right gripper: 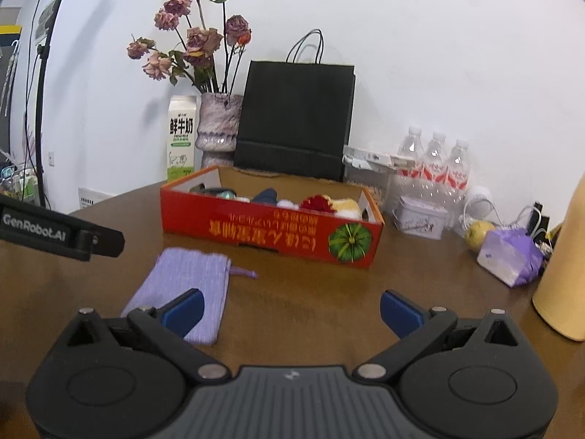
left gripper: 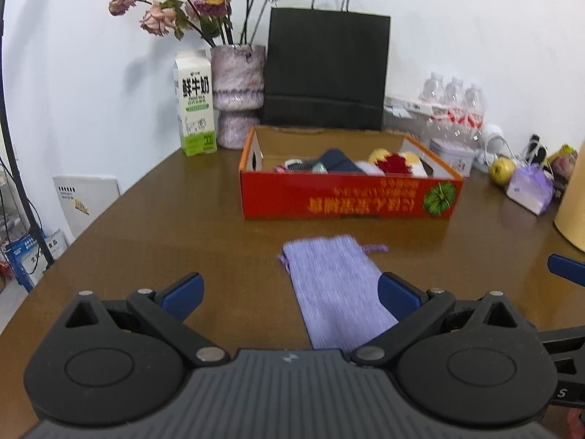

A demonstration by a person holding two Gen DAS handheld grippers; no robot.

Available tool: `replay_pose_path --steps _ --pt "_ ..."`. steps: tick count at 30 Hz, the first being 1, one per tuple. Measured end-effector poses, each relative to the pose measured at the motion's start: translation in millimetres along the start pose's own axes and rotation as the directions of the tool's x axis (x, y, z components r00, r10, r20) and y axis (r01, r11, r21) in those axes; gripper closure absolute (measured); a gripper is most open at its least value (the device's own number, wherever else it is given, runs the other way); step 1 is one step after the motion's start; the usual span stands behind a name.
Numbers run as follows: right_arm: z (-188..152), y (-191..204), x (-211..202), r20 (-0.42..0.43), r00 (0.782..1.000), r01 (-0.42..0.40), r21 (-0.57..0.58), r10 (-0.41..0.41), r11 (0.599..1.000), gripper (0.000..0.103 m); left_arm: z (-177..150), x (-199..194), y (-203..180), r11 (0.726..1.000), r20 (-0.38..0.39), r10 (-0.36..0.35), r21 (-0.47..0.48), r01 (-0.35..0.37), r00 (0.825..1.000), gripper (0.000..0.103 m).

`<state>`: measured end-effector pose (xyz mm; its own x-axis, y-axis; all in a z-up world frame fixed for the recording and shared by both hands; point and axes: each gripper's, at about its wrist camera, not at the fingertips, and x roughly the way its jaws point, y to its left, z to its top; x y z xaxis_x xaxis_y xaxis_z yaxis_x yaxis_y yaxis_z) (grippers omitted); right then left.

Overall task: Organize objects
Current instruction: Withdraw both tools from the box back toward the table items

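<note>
1. both claws hang low over the brown table (left gripper: 182, 219), each with its blue fingers spread wide and nothing between them.
2. left claw (left gripper: 290, 292): the lilac pouch (left gripper: 334, 292) lies flat on the table, running from under its right finger out ahead of it; whether that finger touches the cloth, i cannot tell.
3. right claw (right gripper: 290, 309): the same pouch (right gripper: 186, 289) sits off to its left, partly behind the left finger, drawstring trailing toward the middle.
4. well ahead of both claws stands the red box (left gripper: 347, 197), open on top, with soft toys and dark cloth inside.
5. behind the box, against the wall: a milk carton (left gripper: 195, 109), a vase (left gripper: 237, 95) of dried roses and a black paper bag (left gripper: 325, 73).
6. far right of the claws: water bottles (right gripper: 435, 168), a small tin (right gripper: 420, 219), a yellow-green fruit (right gripper: 477, 234) and a purple-wrapped packet (right gripper: 512, 256).
7. left claw's black body (right gripper: 58, 234) shows at the left edge of the right view.
</note>
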<state>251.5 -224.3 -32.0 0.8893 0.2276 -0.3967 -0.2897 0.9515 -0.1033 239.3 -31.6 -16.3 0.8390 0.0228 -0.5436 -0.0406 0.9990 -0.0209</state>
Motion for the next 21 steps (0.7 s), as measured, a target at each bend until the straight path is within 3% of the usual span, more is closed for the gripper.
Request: replay_pose_path --steps 8,15,21 --pt "-26.1 -12.8 -17.3 -0.023 1.0 0.0 0.027 0.001 1.0 0.0 -25.9 -12.0 -12.6 0.999 -0.108 -0.031 0.024 0.034 0.994 0.0" --pt "-37.5 -26.4 -22.5 -0.033 0.999 0.005 0.074 -0.002 0.997 0.0 -51.1 -11.1 -28.9 0.997 -0.216 -0.057 0.04 0.068 0.975 0.0" --pt "-39.5 -29.9 -25.8 -0.02 1.0 0.002 0.096 0.0 0.995 0.0 -60.8 -2.1 -36.1 0.997 -0.254 -0.05 0.037 0.061 0.966 0.0"
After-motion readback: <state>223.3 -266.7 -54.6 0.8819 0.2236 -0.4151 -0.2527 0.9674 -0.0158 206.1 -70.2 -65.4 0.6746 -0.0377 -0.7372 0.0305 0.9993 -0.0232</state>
